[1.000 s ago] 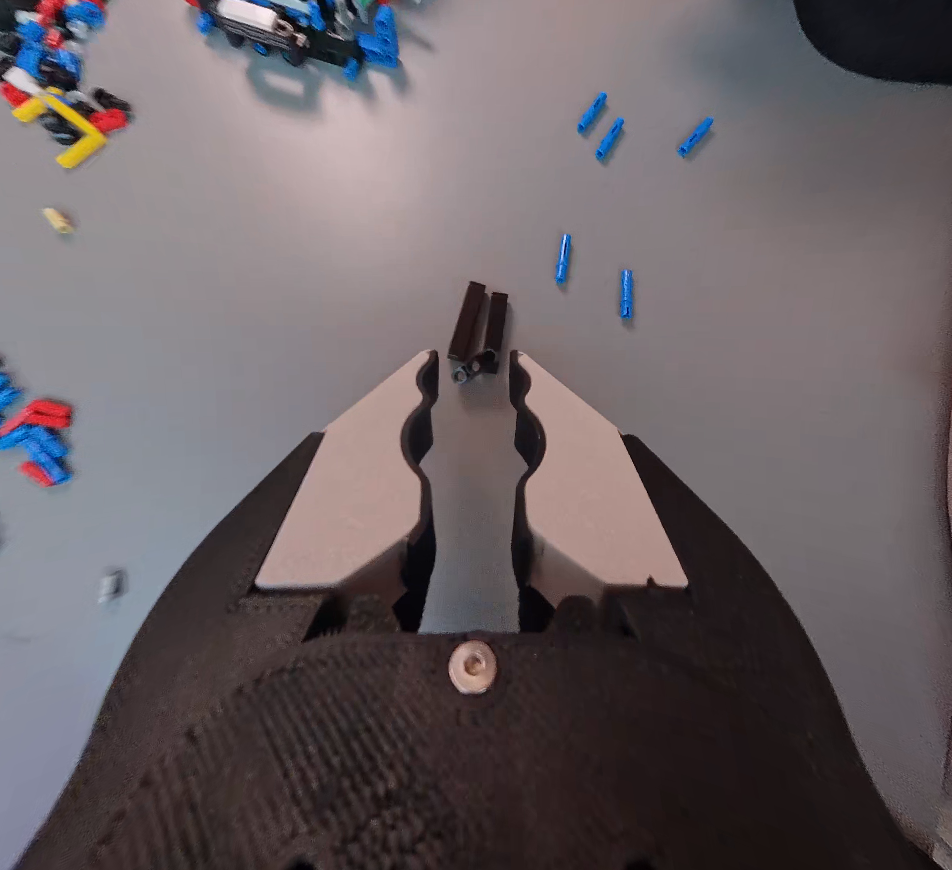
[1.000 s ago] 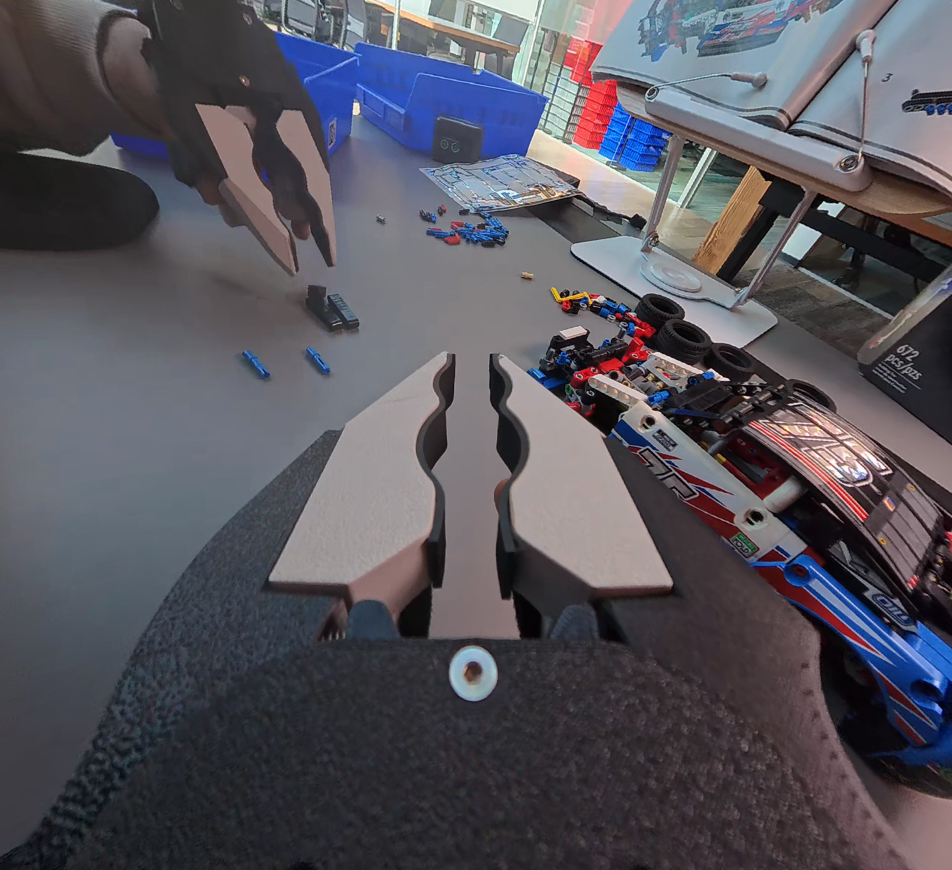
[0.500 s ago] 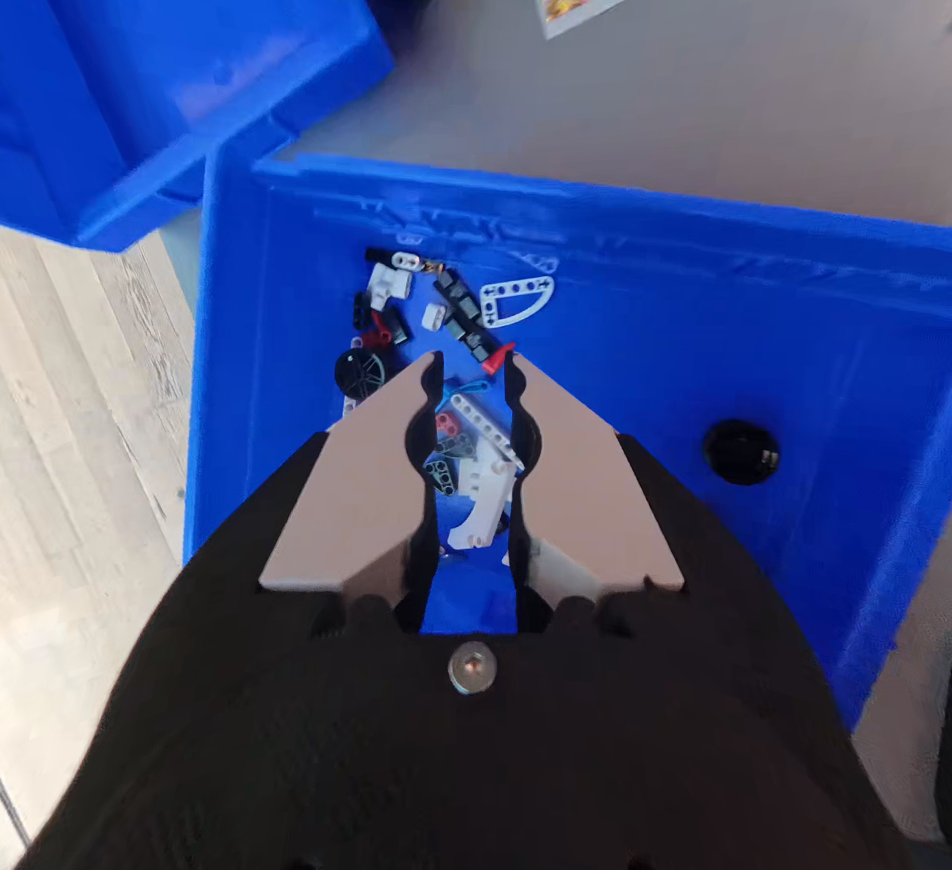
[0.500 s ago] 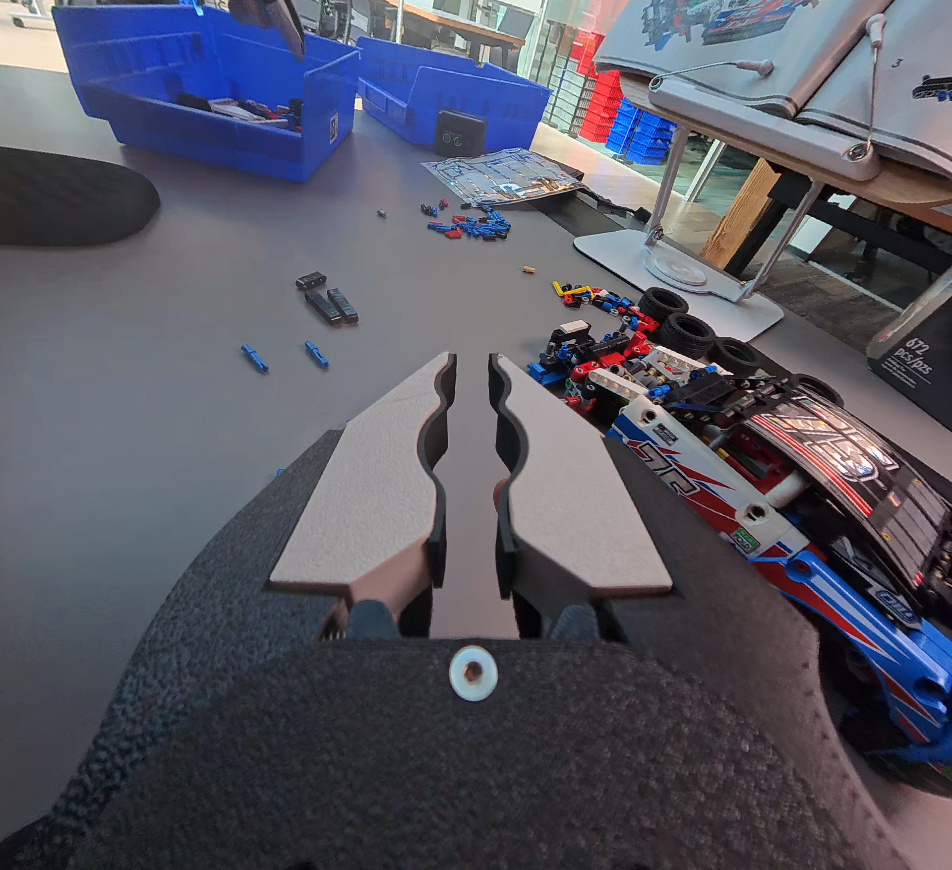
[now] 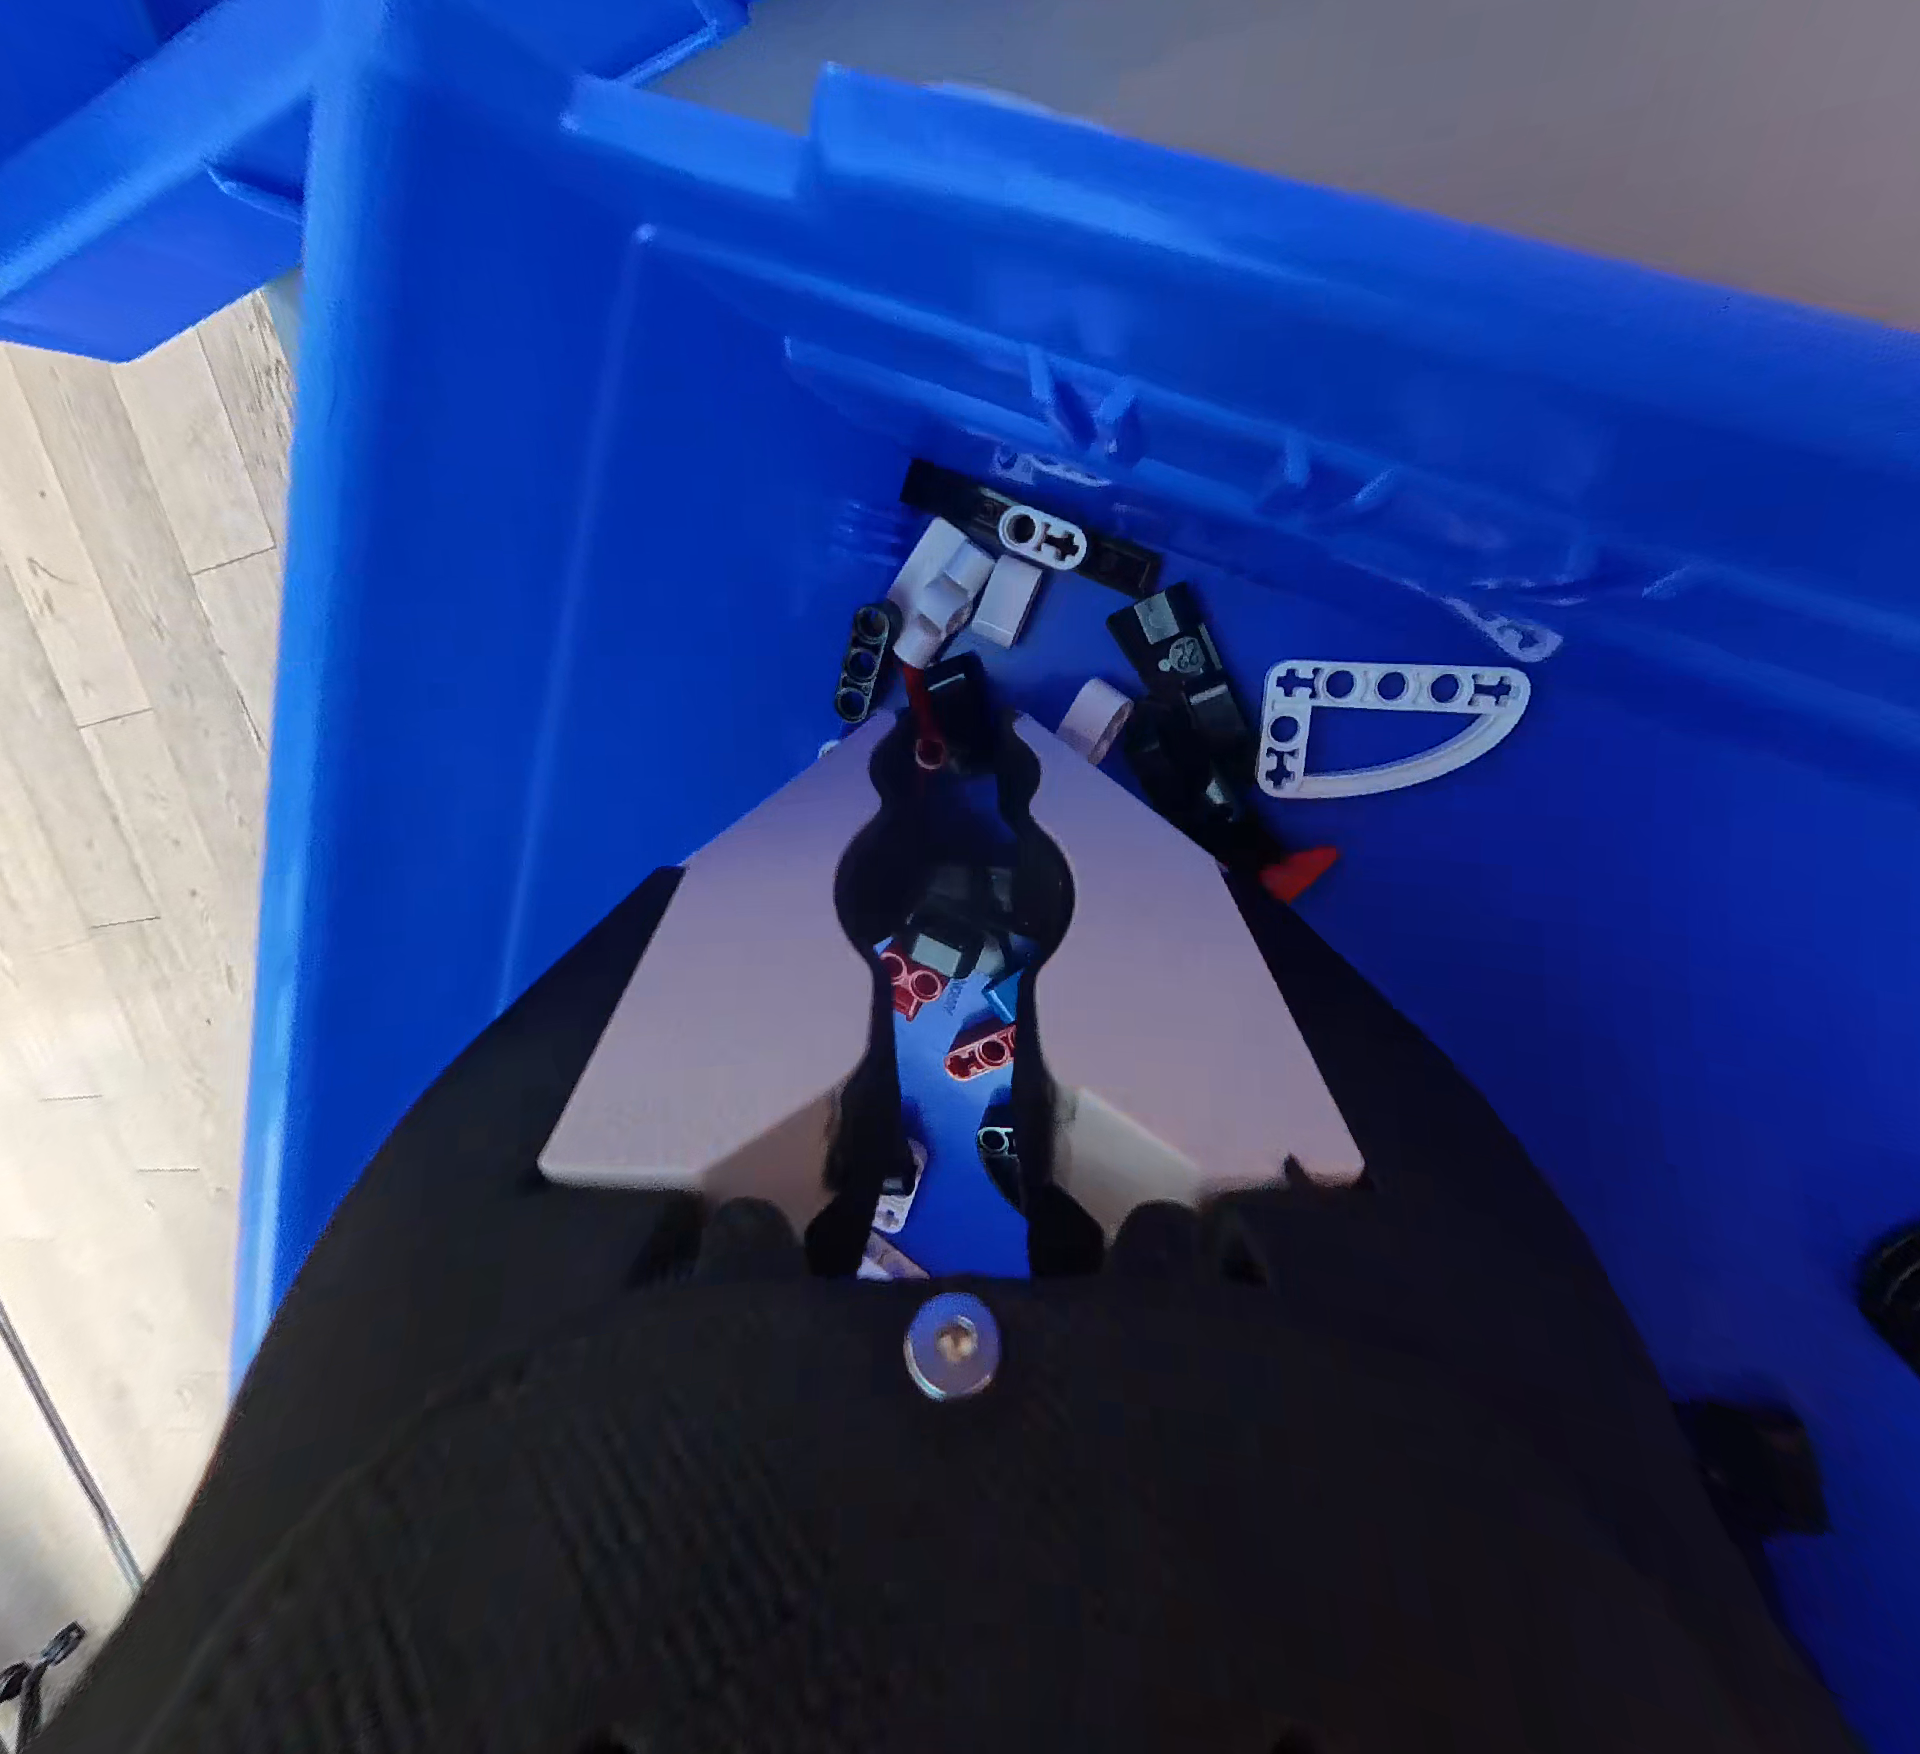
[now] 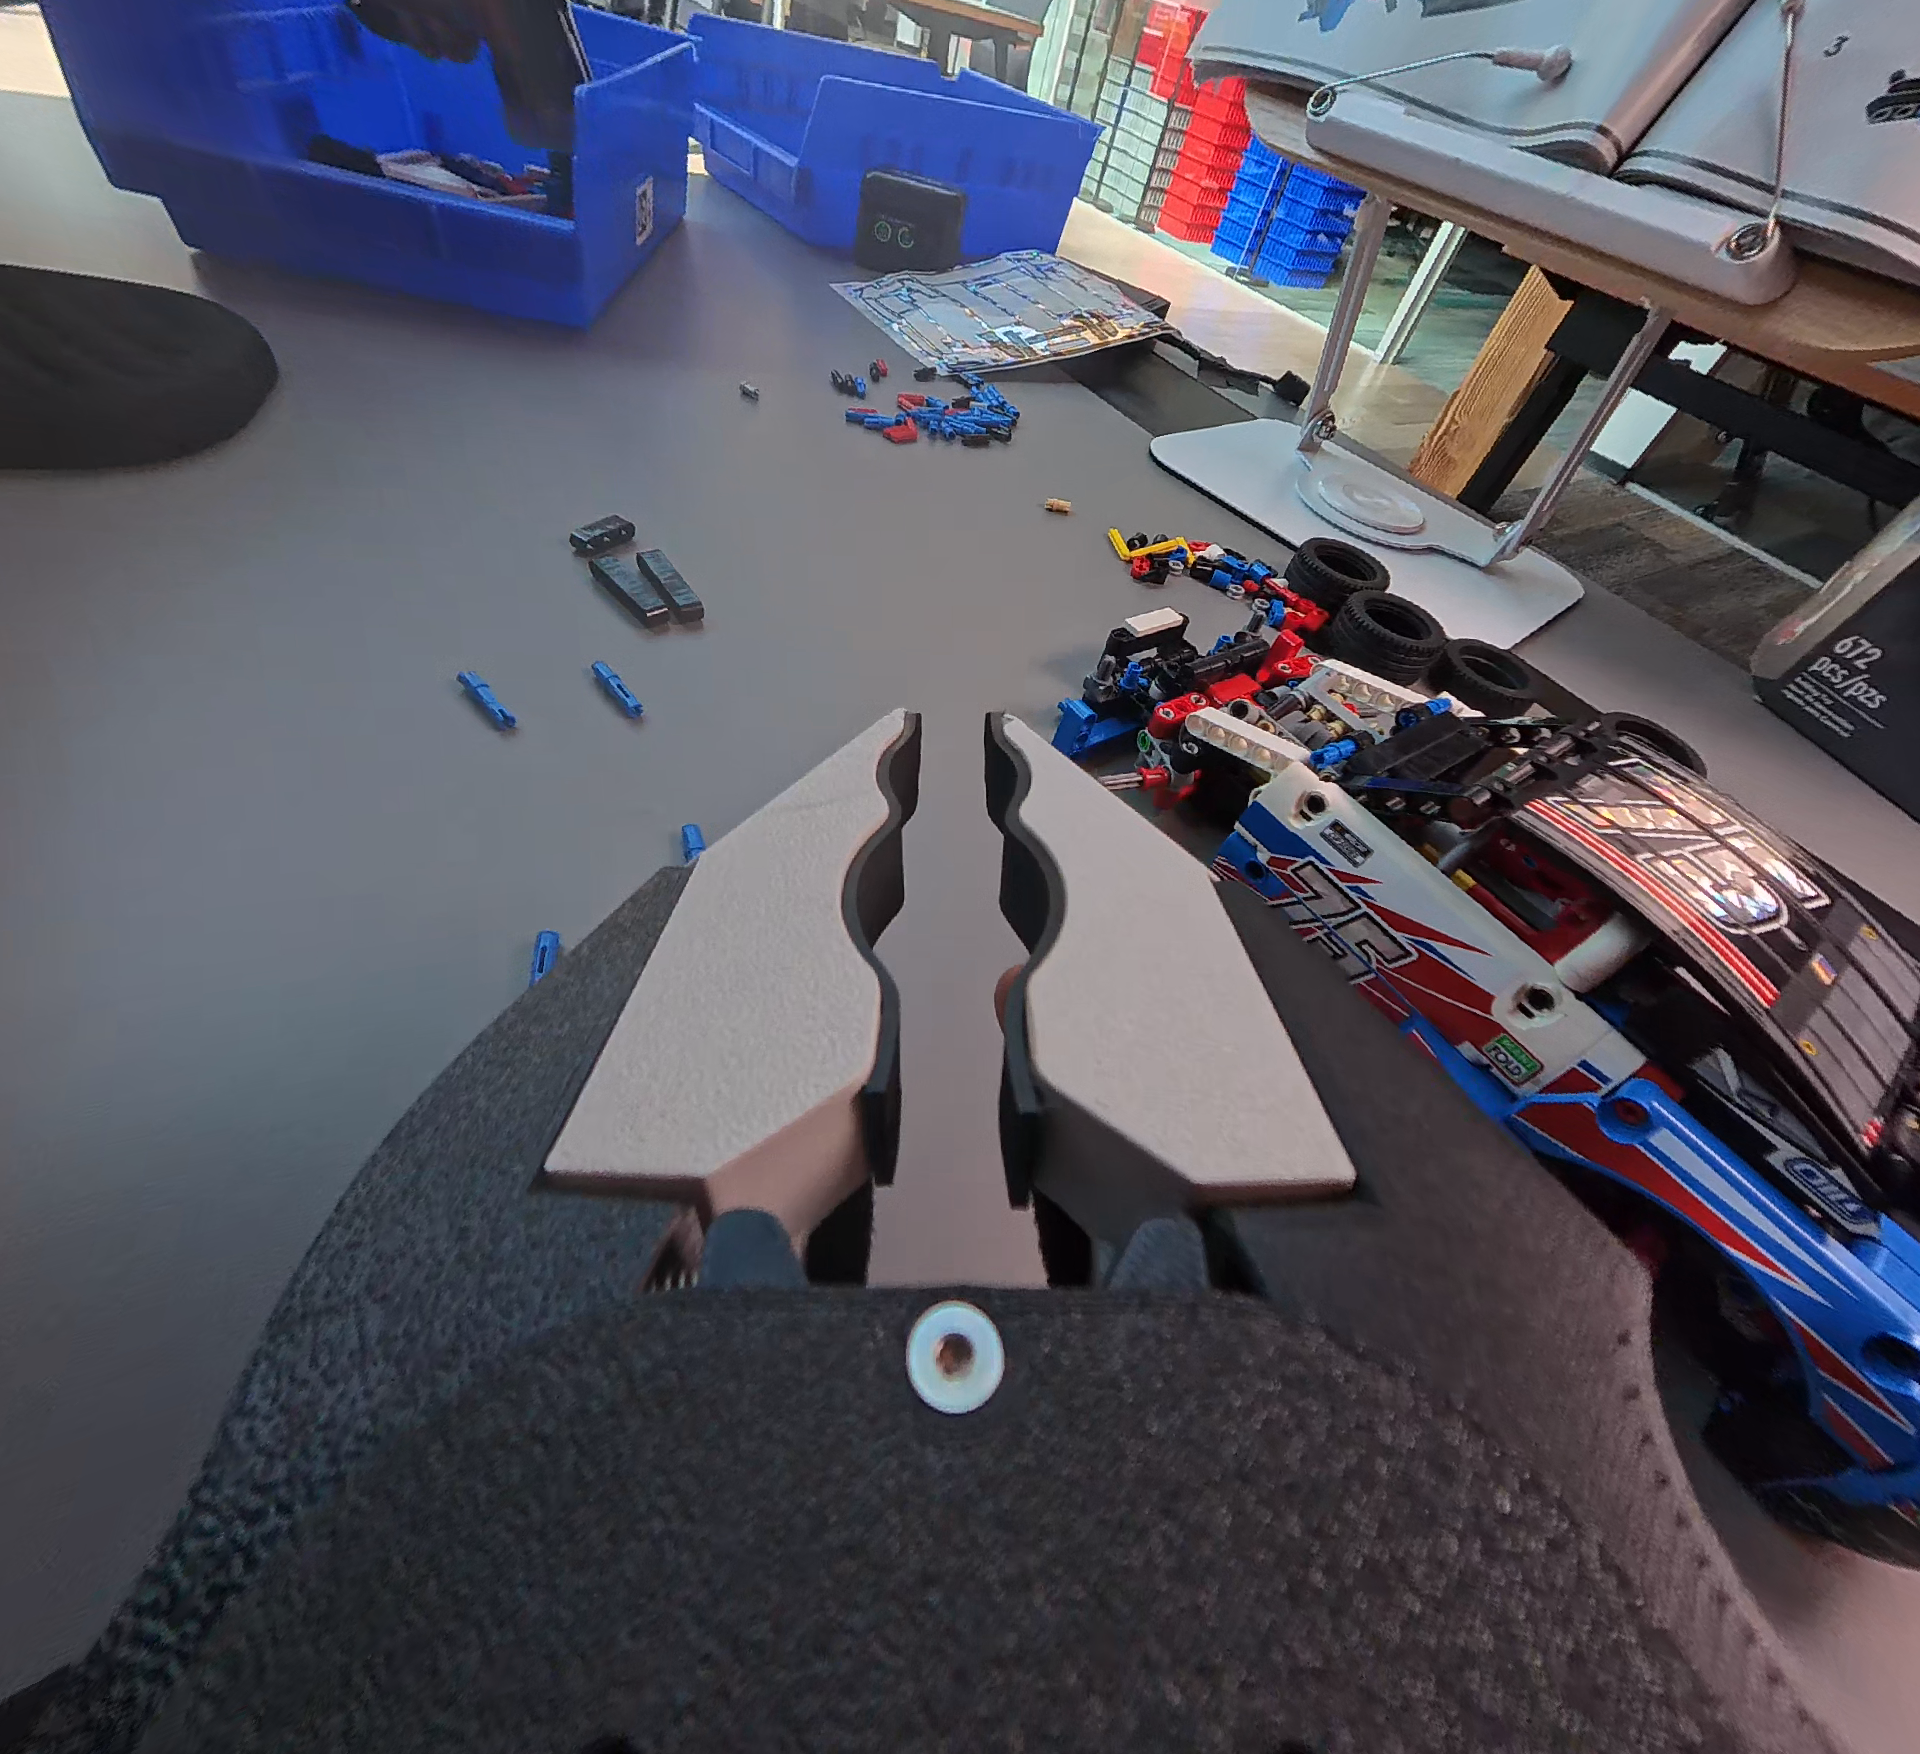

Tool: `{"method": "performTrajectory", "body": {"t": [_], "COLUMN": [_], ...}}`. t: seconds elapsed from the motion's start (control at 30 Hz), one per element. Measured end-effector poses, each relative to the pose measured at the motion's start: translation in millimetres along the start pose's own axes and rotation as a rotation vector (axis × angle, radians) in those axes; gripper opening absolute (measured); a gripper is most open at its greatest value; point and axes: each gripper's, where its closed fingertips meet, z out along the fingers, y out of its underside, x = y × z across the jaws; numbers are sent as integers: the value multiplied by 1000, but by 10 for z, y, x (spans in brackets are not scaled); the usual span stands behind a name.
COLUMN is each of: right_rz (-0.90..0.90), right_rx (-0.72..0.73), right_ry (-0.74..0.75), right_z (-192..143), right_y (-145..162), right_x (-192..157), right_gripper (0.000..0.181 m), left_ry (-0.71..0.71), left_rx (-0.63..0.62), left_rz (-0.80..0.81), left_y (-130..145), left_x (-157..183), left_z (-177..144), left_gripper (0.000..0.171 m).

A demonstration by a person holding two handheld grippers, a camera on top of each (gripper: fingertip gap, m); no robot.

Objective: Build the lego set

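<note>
left wrist view: left claw [image 5: 954, 748] apparently over black piece [image 5: 961, 705]

Bin [image 5: 499, 561] solid blue; parts inside are black, white and red, incl. a white curved panel [image 5: 1387, 728]. Car model [image 6: 1558, 956] is white/blue/red striped with a black roof, black tyres [image 6: 1387, 634] just beyond it. Grey table [image 6: 312, 821] carries small blue pins [image 6: 617, 689] and two black beams [image 6: 649, 587].
</note>
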Motion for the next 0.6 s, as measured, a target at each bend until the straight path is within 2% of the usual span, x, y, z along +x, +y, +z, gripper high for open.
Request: {"method": "performTrajectory", "body": {"t": [0.4, 0.6], "right_rz": [6, 6], "right_rx": [-2, -1], "right_ry": [-2, -3], "right_z": [-11, -12], "right_y": [13, 10], "right_x": [18, 16], "right_gripper": [10, 10], "left_ry": [130, 202], "left_rx": [-2, 66], "left_rz": [-92, -119], "left_y": [45, 10], "left_x": [66, 90], "left_z": [-25, -210], "left_gripper": [12, 6]}}
